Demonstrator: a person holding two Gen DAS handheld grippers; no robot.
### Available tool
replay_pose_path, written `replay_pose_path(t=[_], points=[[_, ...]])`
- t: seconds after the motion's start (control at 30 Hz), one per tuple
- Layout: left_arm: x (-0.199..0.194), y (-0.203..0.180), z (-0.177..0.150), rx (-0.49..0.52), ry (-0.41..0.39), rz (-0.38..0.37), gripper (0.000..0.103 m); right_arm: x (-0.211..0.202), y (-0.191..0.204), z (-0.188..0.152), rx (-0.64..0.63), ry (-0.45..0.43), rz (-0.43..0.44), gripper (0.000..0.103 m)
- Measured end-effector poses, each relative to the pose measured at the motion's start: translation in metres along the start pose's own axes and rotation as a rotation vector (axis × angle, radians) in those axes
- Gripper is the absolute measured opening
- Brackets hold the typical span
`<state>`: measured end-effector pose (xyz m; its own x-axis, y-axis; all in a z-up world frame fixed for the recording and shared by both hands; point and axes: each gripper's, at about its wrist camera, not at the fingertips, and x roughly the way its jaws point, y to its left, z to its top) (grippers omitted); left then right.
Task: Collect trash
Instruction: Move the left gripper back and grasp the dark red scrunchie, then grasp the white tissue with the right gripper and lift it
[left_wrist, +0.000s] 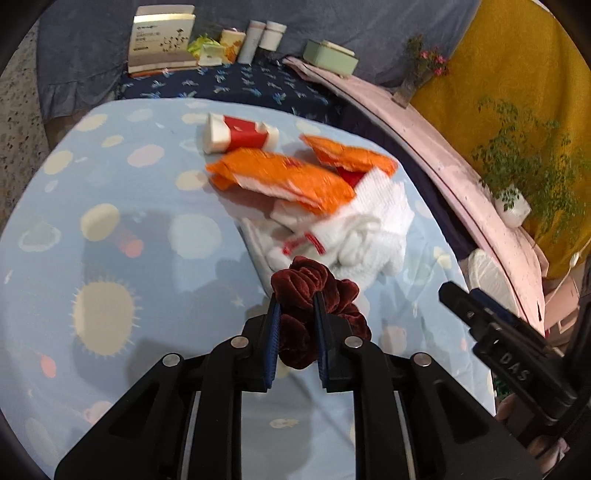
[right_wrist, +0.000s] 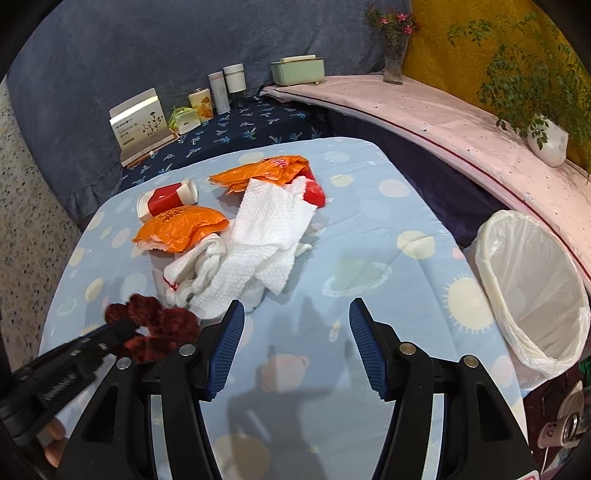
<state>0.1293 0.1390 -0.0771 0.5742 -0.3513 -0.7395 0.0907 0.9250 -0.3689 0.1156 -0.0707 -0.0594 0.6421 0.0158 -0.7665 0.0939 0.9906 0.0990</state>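
The left gripper (left_wrist: 297, 314) is clamped on a maroon scrunchie (left_wrist: 314, 295) beside crumpled paper towels (right_wrist: 266, 236) and orange wrappers (right_wrist: 181, 229) on the blue spotted tablecloth (right_wrist: 369, 229); the right gripper (right_wrist: 297, 343) stands apart near the lined bin (right_wrist: 535, 280).

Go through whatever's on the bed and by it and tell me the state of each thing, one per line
left gripper: shut on the scrunchie
scrunchie: pinched between the fingers
right gripper: open, holding nothing
paper cup: lying on its side
orange wrappers: crumpled, torn open
paper towel: unfolded, rumpled
trash bin: lined with a bag, tilted, looks empty
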Motion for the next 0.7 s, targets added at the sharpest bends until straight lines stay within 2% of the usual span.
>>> replay_pose_path(t=[0.2,0.37,0.53,0.6,0.67,0.7], points=[[-0.018,0.022,0.026,-0.042,-0.076,0.032,0.016,0.017,0.019,0.015,-0.003,0.007,0.033,0.051],[-0.018,0.033,0.040,-0.067,-0.091,0.040,0.016,0.038,0.027,0.024,-0.007,0.032,0.032,0.041],[-0.012,0.037,0.044,-0.066,-0.082,0.036,0.016,0.059,0.026,0.026,0.013,0.064,0.031,0.036],[-0.008,0.035,0.044,-0.062,-0.077,0.034,0.016,0.065,0.026,0.026,0.013,0.074,0.033,0.031],[-0.006,0.033,0.045,-0.055,-0.074,0.035,0.016,0.070,0.026,0.025,0.015,0.087,0.045,0.018],[-0.005,0.032,0.046,-0.051,-0.073,0.033,0.016,0.071,0.025,0.025,0.017,0.089,0.052,0.015]])
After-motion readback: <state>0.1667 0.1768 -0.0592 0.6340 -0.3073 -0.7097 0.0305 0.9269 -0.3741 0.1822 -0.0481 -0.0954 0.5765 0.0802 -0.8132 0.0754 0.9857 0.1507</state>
